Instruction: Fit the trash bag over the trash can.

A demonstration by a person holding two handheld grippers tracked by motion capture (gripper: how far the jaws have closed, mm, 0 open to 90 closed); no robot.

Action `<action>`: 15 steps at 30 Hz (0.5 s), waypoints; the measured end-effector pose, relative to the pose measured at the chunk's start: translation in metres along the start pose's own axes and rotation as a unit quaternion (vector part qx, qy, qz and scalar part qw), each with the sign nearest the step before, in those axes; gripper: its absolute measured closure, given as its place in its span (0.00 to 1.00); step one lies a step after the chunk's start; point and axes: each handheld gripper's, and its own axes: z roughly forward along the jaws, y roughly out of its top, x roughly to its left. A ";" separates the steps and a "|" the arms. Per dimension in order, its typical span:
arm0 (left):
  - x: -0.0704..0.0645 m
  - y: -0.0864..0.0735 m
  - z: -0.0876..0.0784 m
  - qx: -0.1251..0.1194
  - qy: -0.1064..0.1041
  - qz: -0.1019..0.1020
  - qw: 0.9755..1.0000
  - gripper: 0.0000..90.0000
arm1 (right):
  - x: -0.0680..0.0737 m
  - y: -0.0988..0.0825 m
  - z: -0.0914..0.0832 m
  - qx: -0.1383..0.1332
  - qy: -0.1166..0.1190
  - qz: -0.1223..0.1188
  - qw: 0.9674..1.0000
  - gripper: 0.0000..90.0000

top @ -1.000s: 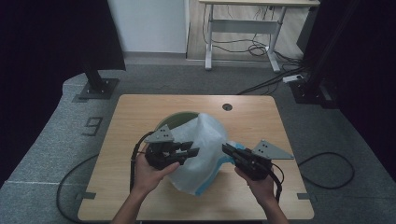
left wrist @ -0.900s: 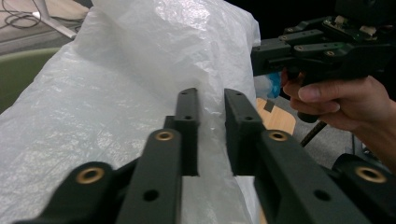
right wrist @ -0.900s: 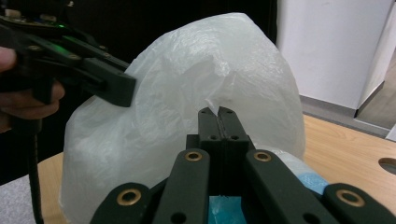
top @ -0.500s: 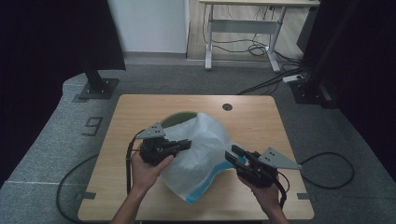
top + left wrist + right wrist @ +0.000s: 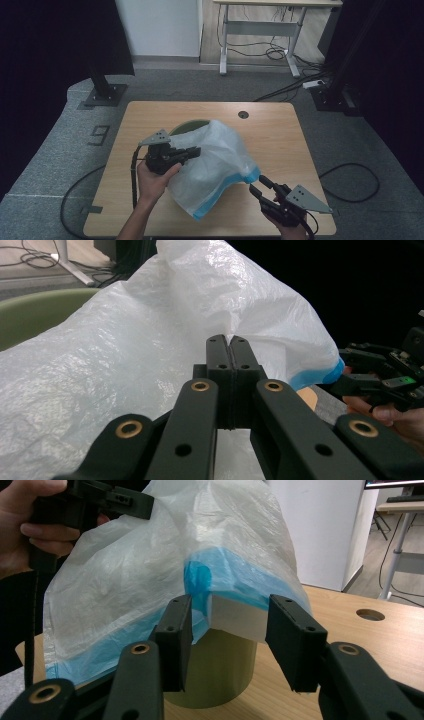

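Right tongs (image 5: 261, 185) dropped back toward my edge of the surface (image 5: 280, 130), jaws just opening off the blue hem.
Left tongs (image 5: 192, 152) pressed together, pinching the white bag (image 5: 215, 160); bag half-draped over the green bin (image 5: 187, 126); right side needs regripping.

A thin white plastic bag (image 5: 215, 165) with a blue rim is draped, crumpled and billowing, over the top of a pale green bin (image 5: 215, 665) that stands upright on the counter (image 5: 280, 135).
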 end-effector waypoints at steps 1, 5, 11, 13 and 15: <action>0.000 0.000 0.000 0.000 0.000 0.000 1.000 0.99 | 0.001 0.000 0.000 -0.001 -0.003 -0.003 1.000 0.57; 0.000 0.000 -0.001 -0.002 0.000 -0.001 1.000 0.99 | 0.004 0.001 0.004 0.002 -0.006 -0.007 1.000 0.59; 0.002 0.000 -0.005 -0.010 -0.002 -0.007 1.000 0.99 | 0.000 -0.003 0.013 0.013 -0.034 -0.003 0.999 0.69; 0.003 -0.001 -0.006 -0.010 -0.002 -0.009 1.000 0.99 | -0.001 -0.004 0.014 0.013 -0.036 -0.003 0.999 0.70; 0.004 -0.001 -0.006 -0.010 -0.002 -0.010 1.000 0.99 | -0.002 -0.005 0.016 0.011 -0.039 0.001 0.999 0.72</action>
